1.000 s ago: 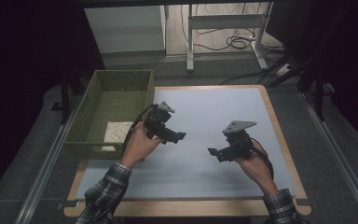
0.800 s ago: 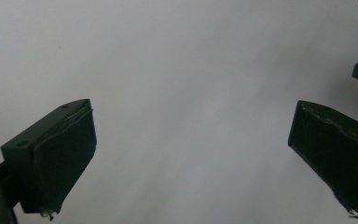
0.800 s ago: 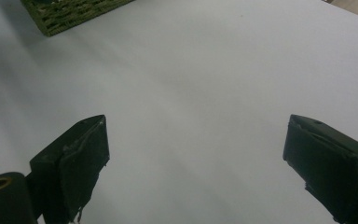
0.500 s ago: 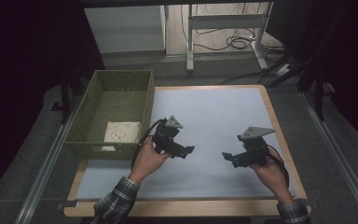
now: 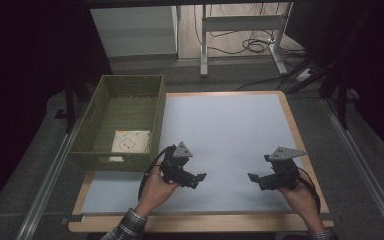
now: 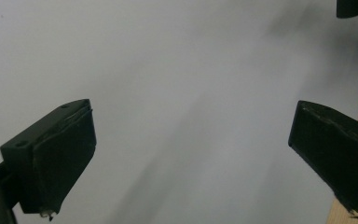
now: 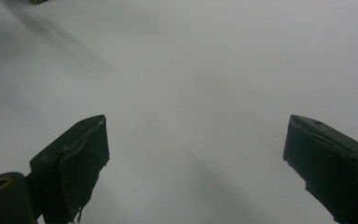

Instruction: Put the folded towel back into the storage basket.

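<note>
Two tongs (image 5: 200, 177) (image 5: 252, 177), one basket (image 5: 100, 100), one folded cloth (image 5: 130, 141).

Low in the high view, the left gripper (image 5: 198, 178) at lower centre-left and the right gripper (image 5: 253, 178) at lower right face each other, both with jaws spread wide and empty.

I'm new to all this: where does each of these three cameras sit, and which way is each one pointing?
High view: fixed above the person's side, looking forward and down on the pale grey table mat, the green woven basket, both hands, the left gripper and the right gripper.
Left gripper view: rides the left gripper, looking along its two black jaws at the mat.
Right gripper view: rides the right gripper, looking along its jaws at the mat.
Shared: both gripper views show open jaws over the same grey mat.
</note>
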